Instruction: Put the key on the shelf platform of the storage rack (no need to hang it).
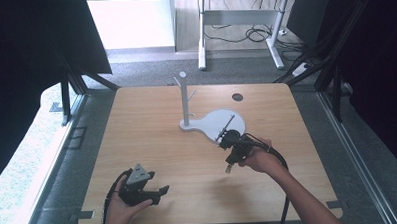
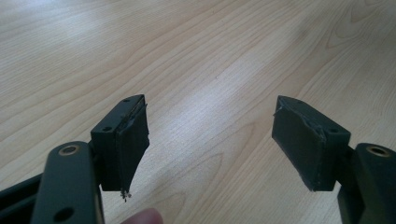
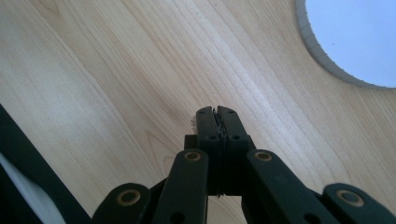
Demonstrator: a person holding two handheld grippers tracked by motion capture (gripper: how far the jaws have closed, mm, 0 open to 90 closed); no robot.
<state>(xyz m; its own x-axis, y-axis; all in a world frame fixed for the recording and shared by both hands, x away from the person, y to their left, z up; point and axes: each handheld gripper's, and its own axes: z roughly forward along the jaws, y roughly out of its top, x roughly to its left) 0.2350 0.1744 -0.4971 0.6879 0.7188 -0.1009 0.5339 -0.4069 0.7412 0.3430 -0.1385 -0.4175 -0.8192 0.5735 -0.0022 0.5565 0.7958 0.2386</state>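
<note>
While left gripper gapes (empty), right gripper pressed together

The table fills the middle of the high view. A stand with pegs rises just past the table's middle, toward 12 o'clock. Its flat round plate lies on the table, touching the stand's foot, at about 4 o'clock from it. A small hole sits in the table top at 2 o'clock from the stand, near the far edge.

The right gripper is at 5 o'clock from the plate, just beside its near rim. The left gripper is near the table's front edge, at 7 o'clock from the stand, well apart from the right one.

Behind the table, at 12 o'clock, a desk frame stands on the floor with cables under it.
</note>
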